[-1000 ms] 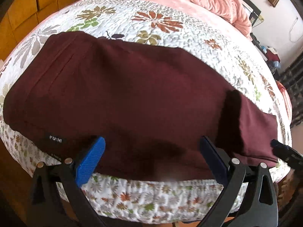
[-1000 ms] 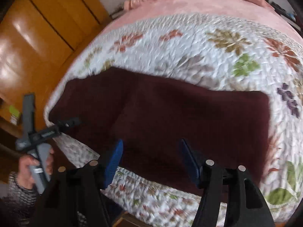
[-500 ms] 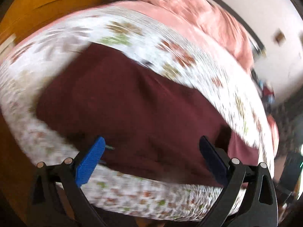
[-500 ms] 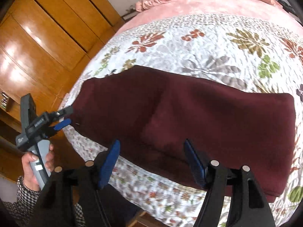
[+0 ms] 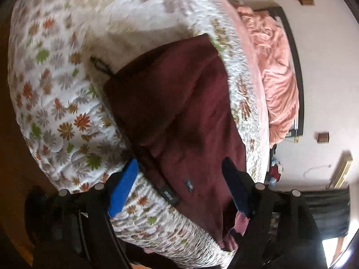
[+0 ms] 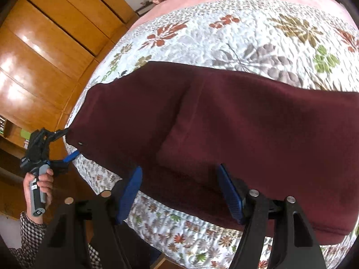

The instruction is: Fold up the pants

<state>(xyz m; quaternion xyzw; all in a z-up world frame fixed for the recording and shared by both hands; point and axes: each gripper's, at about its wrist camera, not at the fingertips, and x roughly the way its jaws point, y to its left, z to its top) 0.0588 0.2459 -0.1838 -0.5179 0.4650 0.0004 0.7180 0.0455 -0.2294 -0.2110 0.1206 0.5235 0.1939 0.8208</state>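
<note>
maroon pants [image 6: 224, 121] lie half-folded on quilt [image 6: 224, 33], left gripper [image 5: 179, 188] closing around 9 o'clock end, right gripper [image 6: 179, 190] wide, final fold left.

Floral quilt [image 6: 246, 33], pink blanket [image 5: 278, 71], wooden wardrobe [image 6: 44, 44]

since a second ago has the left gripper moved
Yes. In the right wrist view the left gripper has closed in on the pants corner at the bed edge, jaws closing around it.
</note>
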